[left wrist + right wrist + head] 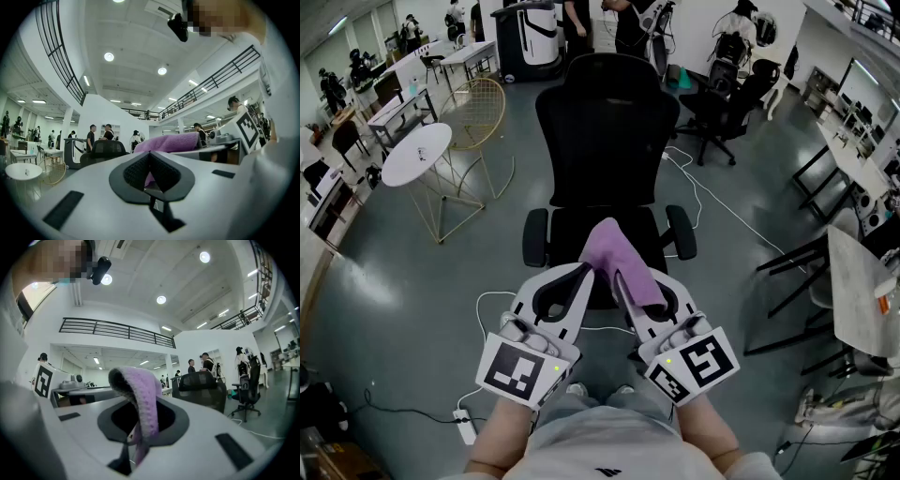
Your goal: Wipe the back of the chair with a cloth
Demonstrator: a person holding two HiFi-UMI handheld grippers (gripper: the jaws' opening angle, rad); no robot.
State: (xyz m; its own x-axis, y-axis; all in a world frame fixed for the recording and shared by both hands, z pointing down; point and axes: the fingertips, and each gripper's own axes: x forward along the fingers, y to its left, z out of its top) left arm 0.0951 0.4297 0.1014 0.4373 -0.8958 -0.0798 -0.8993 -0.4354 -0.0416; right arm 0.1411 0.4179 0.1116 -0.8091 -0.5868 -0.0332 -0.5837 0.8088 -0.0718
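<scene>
**A:** Two grippers, one cloth. Which has it?

**B:** The right gripper [140, 427] is clamped tight on the purple cloth [623, 261]. The cloth is soft and knitted-looking, and it folds in a loop over the jaws. The left gripper [151, 168] has its jaws pressed together on nothing, just beside the cloth.

**A:** And the chair?

**B:** The black office chair [600, 220] stands ahead, well apart from both grippers. Its tall backrest [605, 131] is matte, curved and faces us.

**A:** What could go wrong?

**B:** Only a narrow strip seems pinched, so I reckon a drag across the backrest could pull the cloth free. A hard push might swivel or roll the chair away. The white cable [487, 302] on the floor could also catch a foot while stepping round.
</scene>
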